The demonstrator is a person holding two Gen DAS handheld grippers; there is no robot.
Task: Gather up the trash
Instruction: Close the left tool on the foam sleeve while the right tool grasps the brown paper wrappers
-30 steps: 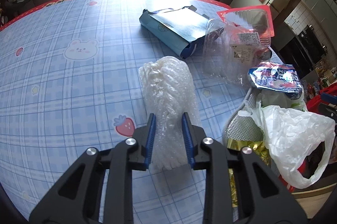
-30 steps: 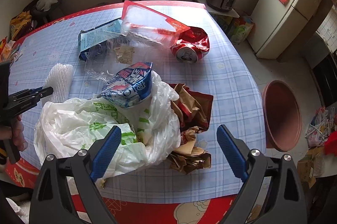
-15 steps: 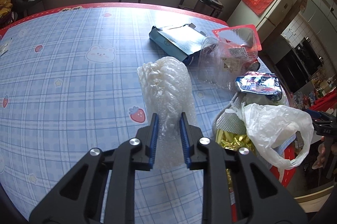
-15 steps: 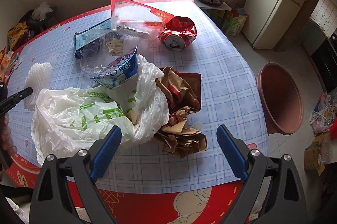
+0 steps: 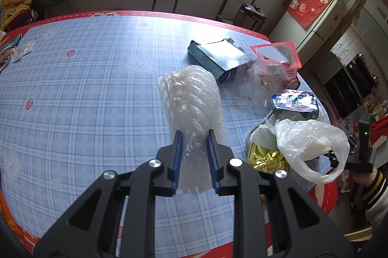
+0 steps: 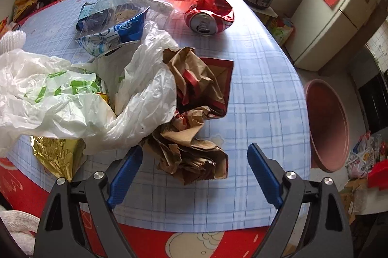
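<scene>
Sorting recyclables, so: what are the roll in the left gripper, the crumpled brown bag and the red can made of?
Roll: apparently clear bubble-wrap plastic, showing pockets. Brown bag: matte kraft-like paper, sharp creases. Red can: probably thin aluminium, glossy, dented, silvery top.

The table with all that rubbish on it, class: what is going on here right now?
A person is clearing trash with a handheld gripper in each hand. The left gripper has its jaws shut on a roll of clear bubble wrap, held above the blue checked tablecloth. The right gripper, jaws wide open and empty, hangs over the crumpled brown paper bag, beside the white plastic bag. A crushed red can lies behind.
</scene>
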